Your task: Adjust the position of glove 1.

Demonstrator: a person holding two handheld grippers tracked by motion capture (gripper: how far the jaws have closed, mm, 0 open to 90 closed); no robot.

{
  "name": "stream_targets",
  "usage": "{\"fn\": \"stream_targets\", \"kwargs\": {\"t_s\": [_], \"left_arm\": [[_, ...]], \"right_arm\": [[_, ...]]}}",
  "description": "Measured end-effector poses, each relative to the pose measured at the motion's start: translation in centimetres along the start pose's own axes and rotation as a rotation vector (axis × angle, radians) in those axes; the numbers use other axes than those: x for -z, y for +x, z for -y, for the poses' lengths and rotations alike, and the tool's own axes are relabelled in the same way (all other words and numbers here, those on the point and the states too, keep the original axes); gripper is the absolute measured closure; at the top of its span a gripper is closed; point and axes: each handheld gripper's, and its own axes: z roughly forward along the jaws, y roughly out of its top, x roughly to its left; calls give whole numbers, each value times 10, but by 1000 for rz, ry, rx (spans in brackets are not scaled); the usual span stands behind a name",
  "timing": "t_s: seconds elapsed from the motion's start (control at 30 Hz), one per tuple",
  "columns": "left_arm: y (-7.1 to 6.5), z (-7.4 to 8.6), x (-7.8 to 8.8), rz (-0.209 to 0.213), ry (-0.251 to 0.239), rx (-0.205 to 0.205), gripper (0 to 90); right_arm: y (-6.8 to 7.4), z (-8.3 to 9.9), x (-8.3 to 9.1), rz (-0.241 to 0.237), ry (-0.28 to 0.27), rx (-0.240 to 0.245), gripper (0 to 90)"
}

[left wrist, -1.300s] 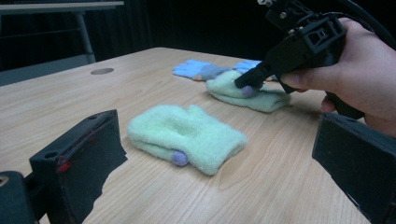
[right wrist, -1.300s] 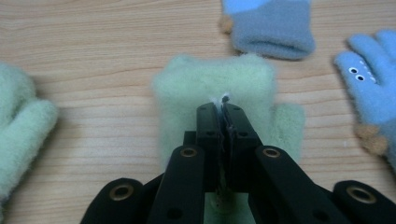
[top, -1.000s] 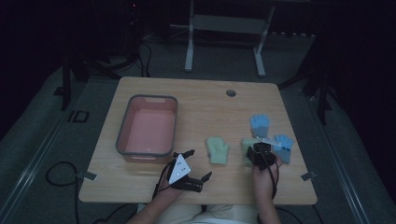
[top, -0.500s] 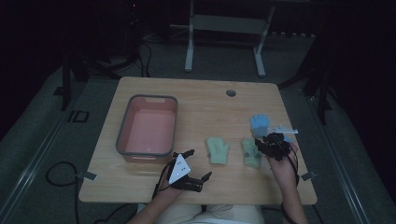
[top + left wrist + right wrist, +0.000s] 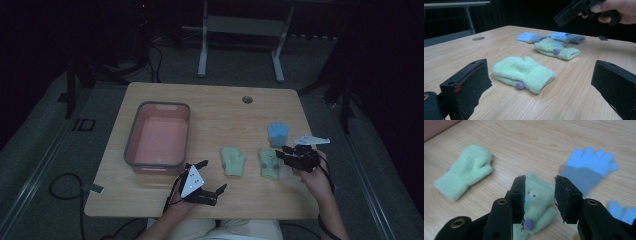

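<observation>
One blue glove (image 5: 278, 133) uncovered | right gripper (image 5: 286, 154) shifted, fingers apart, empty

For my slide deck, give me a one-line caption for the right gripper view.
Open right claw poised above a green mitten, beside a blue glove.

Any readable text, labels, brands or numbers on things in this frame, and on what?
"ID": large dark letters on the grey floor left of the wooden table.
No print can be read on the fuzzy green mittens, the blue knit gloves, the pink plastic bin or either tool.
</observation>
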Motion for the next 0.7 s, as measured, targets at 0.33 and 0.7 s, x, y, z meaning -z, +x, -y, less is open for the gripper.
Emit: {"fn": "stream_targets", "kwargs": {"t_s": [0.33, 0.7], "left_arm": [[0, 0, 0, 3, -3, -4, 14], [-1, 0, 0, 3, -3, -5, 14]], "right_arm": [[2, 28, -27, 2, 56, -35, 637], [11, 39, -39, 5, 111, -20, 798]]}}
